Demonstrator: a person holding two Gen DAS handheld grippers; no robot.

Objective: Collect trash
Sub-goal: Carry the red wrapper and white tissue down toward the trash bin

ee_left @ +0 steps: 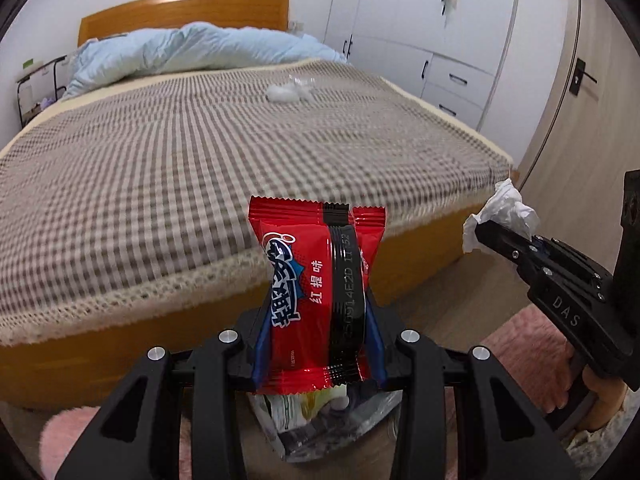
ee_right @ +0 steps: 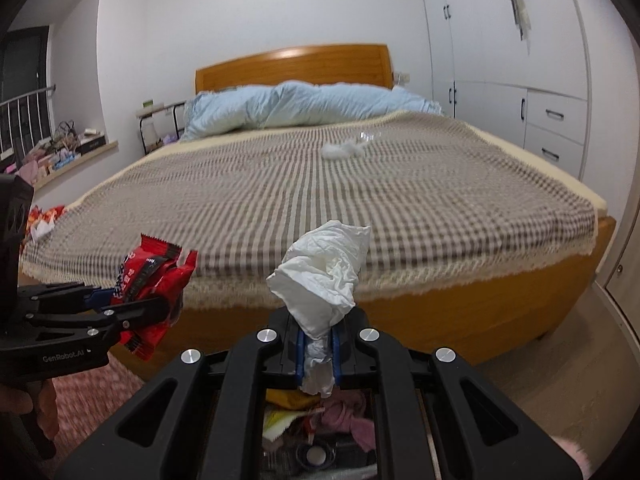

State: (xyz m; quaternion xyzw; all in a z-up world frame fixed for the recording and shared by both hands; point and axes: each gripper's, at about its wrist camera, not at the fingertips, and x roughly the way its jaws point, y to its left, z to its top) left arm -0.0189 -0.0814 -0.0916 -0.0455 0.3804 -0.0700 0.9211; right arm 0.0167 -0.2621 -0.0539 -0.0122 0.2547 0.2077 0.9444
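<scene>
My left gripper (ee_left: 318, 320) is shut on a red snack wrapper (ee_left: 316, 292), held upright in front of the bed; it also shows in the right wrist view (ee_right: 154, 280). My right gripper (ee_right: 318, 336) is shut on a crumpled white tissue (ee_right: 324, 272), which also shows at the right of the left wrist view (ee_left: 500, 216). More white crumpled trash with clear plastic (ee_left: 290, 90) lies far back on the checked bedspread (ee_right: 344, 147). Below both grippers sits a bin of mixed trash (ee_right: 316, 420), partly hidden by the fingers.
The wooden bed (ee_left: 120, 336) with a blue duvet (ee_left: 180, 50) fills the middle. White wardrobes (ee_right: 520, 80) stand at the right. A pink rug (ee_left: 532, 332) lies on the floor. A cluttered window ledge (ee_right: 60, 148) is at the left.
</scene>
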